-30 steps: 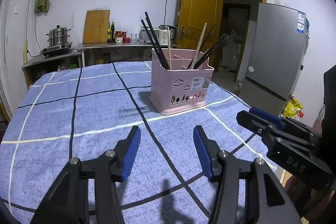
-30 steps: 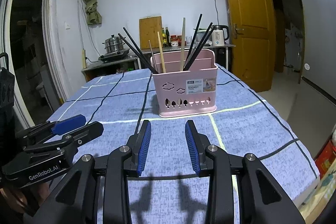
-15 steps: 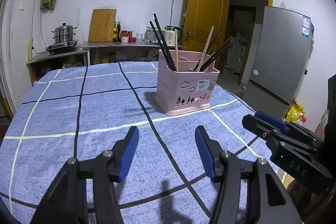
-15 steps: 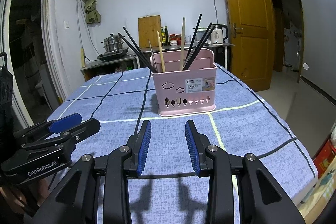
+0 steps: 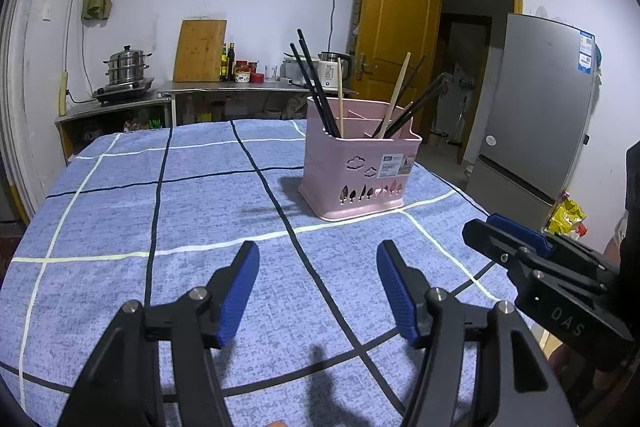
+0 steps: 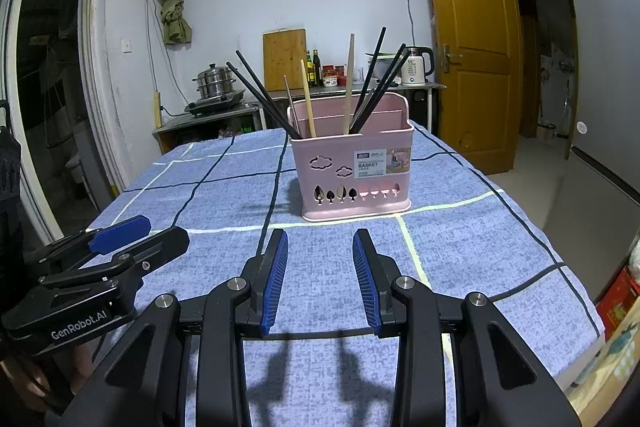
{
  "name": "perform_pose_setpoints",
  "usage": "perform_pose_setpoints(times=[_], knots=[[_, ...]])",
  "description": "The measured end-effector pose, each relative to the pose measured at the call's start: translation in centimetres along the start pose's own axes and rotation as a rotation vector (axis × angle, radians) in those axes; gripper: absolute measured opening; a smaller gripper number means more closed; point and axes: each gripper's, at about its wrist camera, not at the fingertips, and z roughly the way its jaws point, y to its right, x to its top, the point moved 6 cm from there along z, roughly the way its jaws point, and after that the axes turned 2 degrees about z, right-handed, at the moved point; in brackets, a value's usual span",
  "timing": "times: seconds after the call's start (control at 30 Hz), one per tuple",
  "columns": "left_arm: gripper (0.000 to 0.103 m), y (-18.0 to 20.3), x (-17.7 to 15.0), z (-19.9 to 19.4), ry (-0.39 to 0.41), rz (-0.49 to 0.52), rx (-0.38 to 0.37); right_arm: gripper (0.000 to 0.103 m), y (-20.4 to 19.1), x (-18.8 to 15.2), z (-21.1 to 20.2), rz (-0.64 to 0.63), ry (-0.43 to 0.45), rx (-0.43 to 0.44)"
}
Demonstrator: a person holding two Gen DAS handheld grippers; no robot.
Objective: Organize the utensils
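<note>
Nearest, the left gripper (image 5: 318, 259) hangs over the near edge of a table covered by a blue checked cloth (image 5: 120, 227), its jaws spread with nothing between them and just now opening further; the right gripper (image 6: 320, 247) hangs beside it, jaws apart and empty. Past them, toward the far right part of the table, stands a pink basket (image 6: 352, 171) with black chopsticks (image 6: 260, 91) and wooden chopsticks (image 6: 349, 83) leaning in its compartments. Nothing lies between grippers and basket. Behind the table a counter (image 5: 240, 89) carries a steel pot (image 5: 126, 67), a cutting board (image 5: 200, 51) and a kettle (image 6: 416, 67); at the right are a brown door (image 6: 468, 47) and a grey fridge (image 5: 536, 107)
</note>
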Motion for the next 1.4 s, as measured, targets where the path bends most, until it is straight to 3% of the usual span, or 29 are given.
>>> perform_pose_setpoints(times=[1.4], knots=[[0.066, 0.67, -0.58, -0.07, -0.015, 0.056, 0.034, 0.035, 0.0, -0.67, 0.45, -0.002, -0.038, -0.016]])
